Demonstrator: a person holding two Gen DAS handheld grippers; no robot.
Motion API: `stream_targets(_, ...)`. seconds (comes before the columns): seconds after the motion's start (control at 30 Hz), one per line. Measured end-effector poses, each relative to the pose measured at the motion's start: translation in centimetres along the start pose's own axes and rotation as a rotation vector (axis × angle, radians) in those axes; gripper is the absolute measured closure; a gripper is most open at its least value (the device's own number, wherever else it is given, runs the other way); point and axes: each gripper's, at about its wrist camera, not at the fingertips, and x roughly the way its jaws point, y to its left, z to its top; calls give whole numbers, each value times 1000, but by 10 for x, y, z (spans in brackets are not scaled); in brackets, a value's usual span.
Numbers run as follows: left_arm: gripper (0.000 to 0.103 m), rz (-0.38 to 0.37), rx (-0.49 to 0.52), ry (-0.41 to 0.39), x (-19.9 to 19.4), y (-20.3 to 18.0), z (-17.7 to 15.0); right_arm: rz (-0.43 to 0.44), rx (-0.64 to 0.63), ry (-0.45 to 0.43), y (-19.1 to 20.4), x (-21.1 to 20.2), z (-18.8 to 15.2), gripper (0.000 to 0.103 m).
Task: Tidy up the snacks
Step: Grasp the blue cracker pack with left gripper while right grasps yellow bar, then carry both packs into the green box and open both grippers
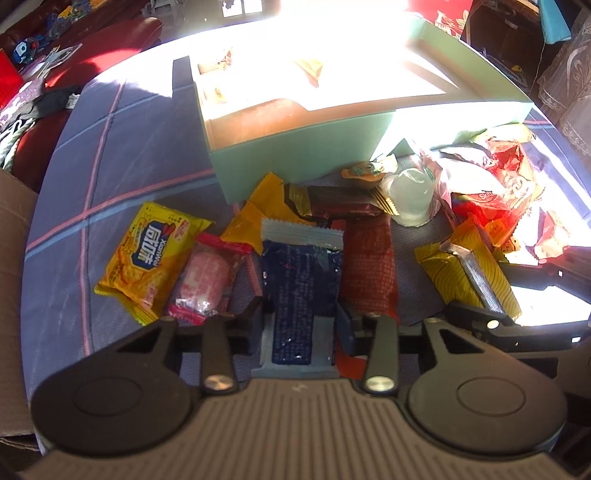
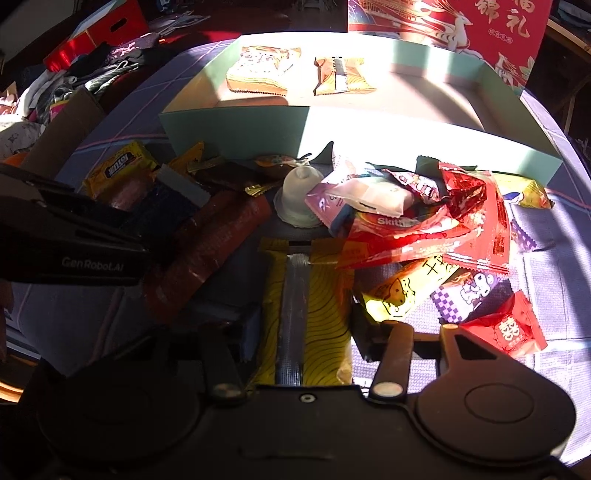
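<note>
Seen in the left wrist view, my left gripper [image 1: 301, 317] is shut on a dark blue snack packet [image 1: 301, 288] with pale blue ends, its pads against both long edges. In the right wrist view my right gripper [image 2: 304, 325] is shut on a yellow packet with black wavy lines [image 2: 306, 310] and a silver seam. Both packets lie on the blue checked tablecloth [image 1: 122, 177]. An open teal box [image 1: 295, 147] stands just beyond the pile; two wrapped snacks [image 2: 258, 70] lie inside it. The right gripper's yellow packet [image 1: 469, 280] also shows at the right of the left wrist view.
Loose snacks surround the grippers: a yellow cracker packet [image 1: 147, 258], a pink sweet [image 1: 207, 280], a red-brown bar [image 1: 367, 266], a clear jelly cup [image 1: 410, 192], a red Skittles bag [image 2: 424, 229]. Cardboard [image 1: 11, 258] stands left, a red gift bag [image 2: 461, 29] behind the box.
</note>
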Motion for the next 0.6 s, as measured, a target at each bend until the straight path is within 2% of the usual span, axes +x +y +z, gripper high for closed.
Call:
stream_targets(0.07, 64, -37, -74, 11, -6, 11, -5, 15, 21, -3, -4, -4, -1, 57)
stream_targets(0.1, 64, -32, -88, 9, -8, 13, -7, 35, 30, -3, -6, -6, -2, 57)
stream_targets(0.2, 64, 9, -90, -14, -19, 15, -12, 68, 31, -5, -7, -12, -2, 57)
stream_targets(0.4, 64, -6, -112, -27, -34, 17, -15, 132, 76, -8, -10, -21, 3, 57)
stream_targets(0.6, 64, -31, -123, -57, -52, 15, -6, 179, 69, -59, -9, -48, 19, 57)
